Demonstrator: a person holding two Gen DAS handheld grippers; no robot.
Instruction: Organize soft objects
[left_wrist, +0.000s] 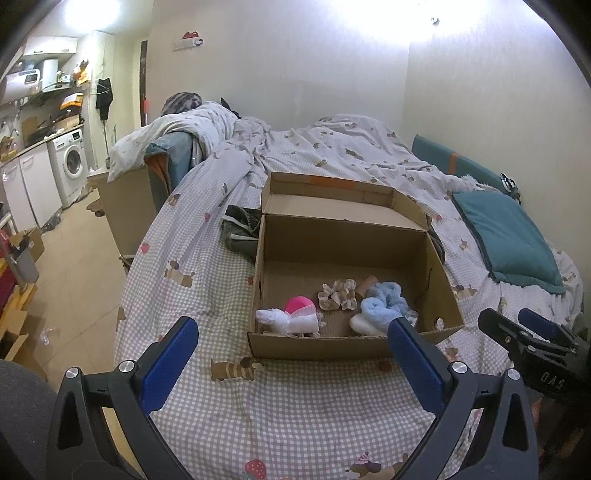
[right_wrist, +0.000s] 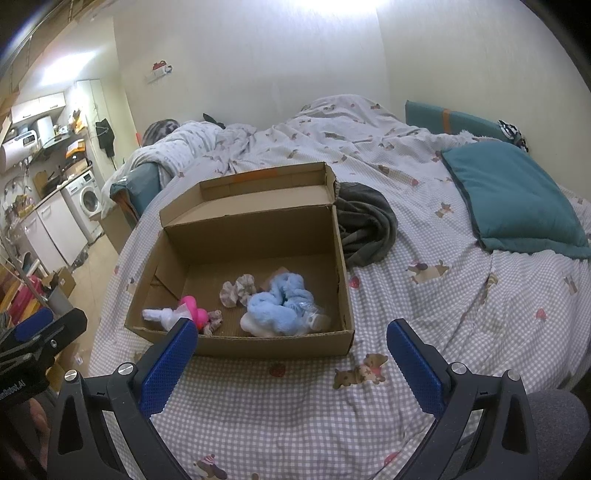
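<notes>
An open cardboard box (left_wrist: 332, 343) (right_wrist: 258, 345) sits on the bed. Inside lie a pink and white soft item (left_wrist: 295, 314) (right_wrist: 184, 314), a beige scrunchie (left_wrist: 338, 295) (right_wrist: 238, 290) and a fluffy blue item (left_wrist: 382, 304) (right_wrist: 277, 306). My left gripper (left_wrist: 291, 350) is open and empty, held just before the box's front wall; it also shows in the right wrist view (right_wrist: 37, 332). My right gripper (right_wrist: 291, 350) is open and empty, in front of the box's right corner; it also shows in the left wrist view (left_wrist: 528, 332).
A dark grey garment (right_wrist: 365, 229) (left_wrist: 240, 229) lies behind the box. A teal pillow (right_wrist: 517, 199) (left_wrist: 509, 240) lies at the right. A rumpled duvet (left_wrist: 295, 147) covers the far bed. The floor and a washing machine (left_wrist: 72, 162) are to the left.
</notes>
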